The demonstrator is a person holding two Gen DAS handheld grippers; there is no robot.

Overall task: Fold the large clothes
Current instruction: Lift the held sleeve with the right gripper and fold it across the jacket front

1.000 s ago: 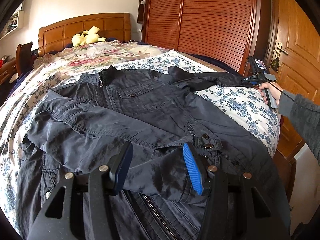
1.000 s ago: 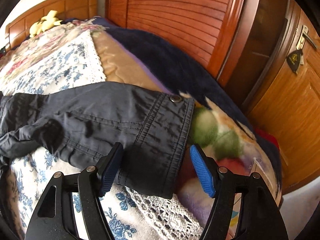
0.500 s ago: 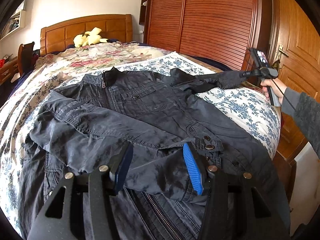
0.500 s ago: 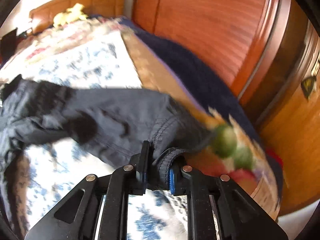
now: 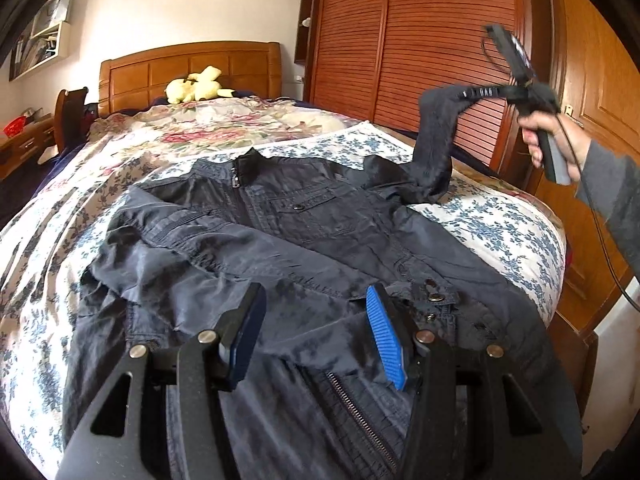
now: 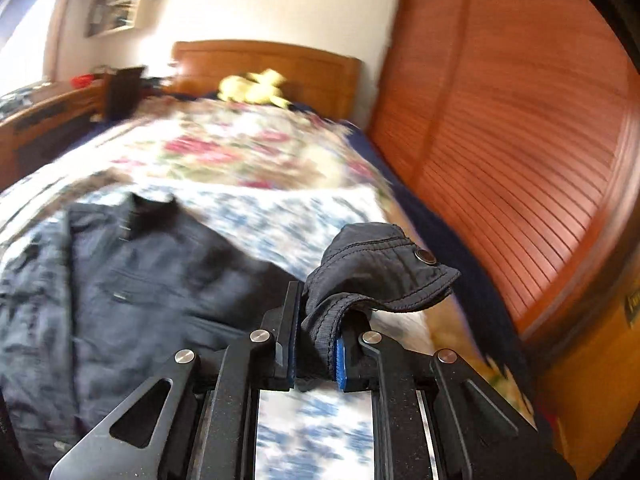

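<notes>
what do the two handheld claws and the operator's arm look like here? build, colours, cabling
Both the left claw and right claw are matte black linkage frames with silver pivot pins, triangular cut-outs and ribbed blue pads on the fingers. From the left wrist view, the right unit is a pistol-grip handle with a small screen mounted on top and a thin black cable trailing down. The sleeve is grey.

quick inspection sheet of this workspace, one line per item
surface: bed with a blue-flowered cover, jacket spread on it
job's things: dark jacket lies front up, zipped; its sleeve cuff is lifted off the bed
clutter: yellow plush toy by the headboard
grippers: right gripper shut on the sleeve cuff, having just closed; left gripper open over the jacket's hem
cables: black cable hangs from the right gripper
surroundings: slatted wooden wardrobe, wooden door
</notes>
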